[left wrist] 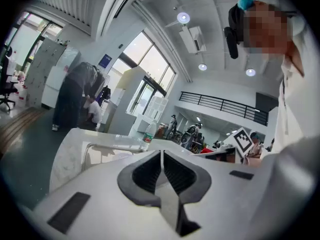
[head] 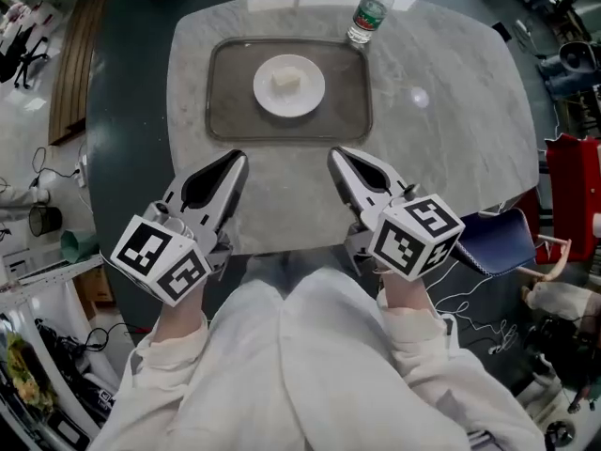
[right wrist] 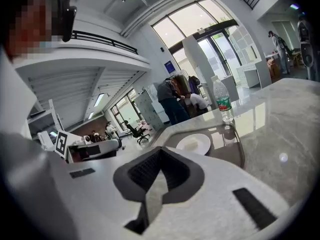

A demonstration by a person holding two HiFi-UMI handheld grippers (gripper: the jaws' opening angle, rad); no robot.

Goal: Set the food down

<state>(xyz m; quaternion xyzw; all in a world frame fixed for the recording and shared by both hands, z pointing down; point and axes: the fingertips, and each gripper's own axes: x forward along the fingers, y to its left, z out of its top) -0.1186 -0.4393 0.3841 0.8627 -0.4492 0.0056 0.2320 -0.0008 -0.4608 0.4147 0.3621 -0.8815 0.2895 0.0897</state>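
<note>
Food (head: 286,81) sits on plate (head: 311,98) (left gripper (head: 242,156), right gripper (head: 333,152) both closed)

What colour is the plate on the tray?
White: the plate shows best in the head view.

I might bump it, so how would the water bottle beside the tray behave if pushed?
The bottle stands tall and narrow, so a high push would likely tip it. Its round body may then roll.
</note>
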